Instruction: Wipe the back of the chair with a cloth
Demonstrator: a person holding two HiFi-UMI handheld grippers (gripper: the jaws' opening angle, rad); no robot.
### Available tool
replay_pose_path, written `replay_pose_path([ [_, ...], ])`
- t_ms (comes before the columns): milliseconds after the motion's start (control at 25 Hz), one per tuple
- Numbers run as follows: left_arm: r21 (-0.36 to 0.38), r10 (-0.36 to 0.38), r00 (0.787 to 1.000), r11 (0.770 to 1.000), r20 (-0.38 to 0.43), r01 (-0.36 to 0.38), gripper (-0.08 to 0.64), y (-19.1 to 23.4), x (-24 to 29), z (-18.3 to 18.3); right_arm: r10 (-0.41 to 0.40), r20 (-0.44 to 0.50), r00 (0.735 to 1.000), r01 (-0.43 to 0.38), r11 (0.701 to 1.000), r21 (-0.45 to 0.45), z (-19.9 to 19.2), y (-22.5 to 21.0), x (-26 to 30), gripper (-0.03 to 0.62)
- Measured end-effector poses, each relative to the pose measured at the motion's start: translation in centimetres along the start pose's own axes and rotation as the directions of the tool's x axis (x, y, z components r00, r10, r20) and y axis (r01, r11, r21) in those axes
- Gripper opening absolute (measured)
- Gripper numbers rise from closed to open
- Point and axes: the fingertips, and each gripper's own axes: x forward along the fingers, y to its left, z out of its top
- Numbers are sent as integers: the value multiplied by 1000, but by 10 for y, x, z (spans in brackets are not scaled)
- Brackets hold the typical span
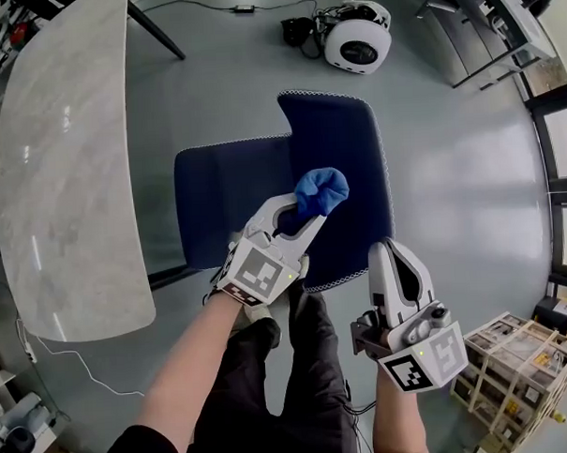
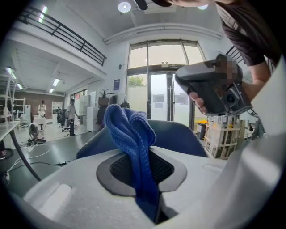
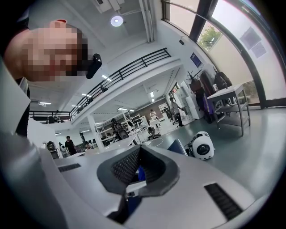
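Observation:
A dark blue chair is below me in the head view, its seat (image 1: 221, 195) to the left and its back (image 1: 350, 138) to the right. My left gripper (image 1: 302, 213) is shut on a blue cloth (image 1: 320, 190), which bunches out past the jaws over the chair back. In the left gripper view the cloth (image 2: 130, 134) stands up from between the pads, with the chair back (image 2: 178, 136) behind it. My right gripper (image 1: 398, 255) hangs lower right, off the chair's edge, shut and holding nothing. In the right gripper view a corner of the chair (image 3: 180, 146) shows past the jaws.
A curved marble table (image 1: 65, 165) stands to the left of the chair. On the grey floor beyond the chair sits a round white device (image 1: 358, 41) with cables. Wooden crates (image 1: 515, 370) are at lower right and desk legs (image 1: 476, 25) at upper right.

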Motion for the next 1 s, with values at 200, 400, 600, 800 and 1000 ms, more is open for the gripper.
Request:
replay_pose_path([
  [200, 34, 136, 991, 990, -10, -136, 71, 72, 25, -2, 23, -19, 1000, -24, 1000, -13, -1, -6, 23, 14],
  [400, 67, 190, 981, 980, -50, -186, 71, 123, 67, -28, 39, -46, 998, -39, 999, -7, -2, -30, 44, 14],
  [600, 99, 208, 976, 975, -70, -200, 71, 154, 89, -48, 77, -62, 995, -75, 997, 26, 0, -39, 59, 13],
  [800, 97, 167, 985, 982, -48, -162, 71, 153, 100, -53, 101, -72, 992, -98, 994, 49, 3, -37, 63, 14],
  [1000, 111, 74, 996, 992, -51, -68, 71, 122, 99, -54, 96, -83, 992, -93, 995, 39, -1, -37, 64, 14],
])
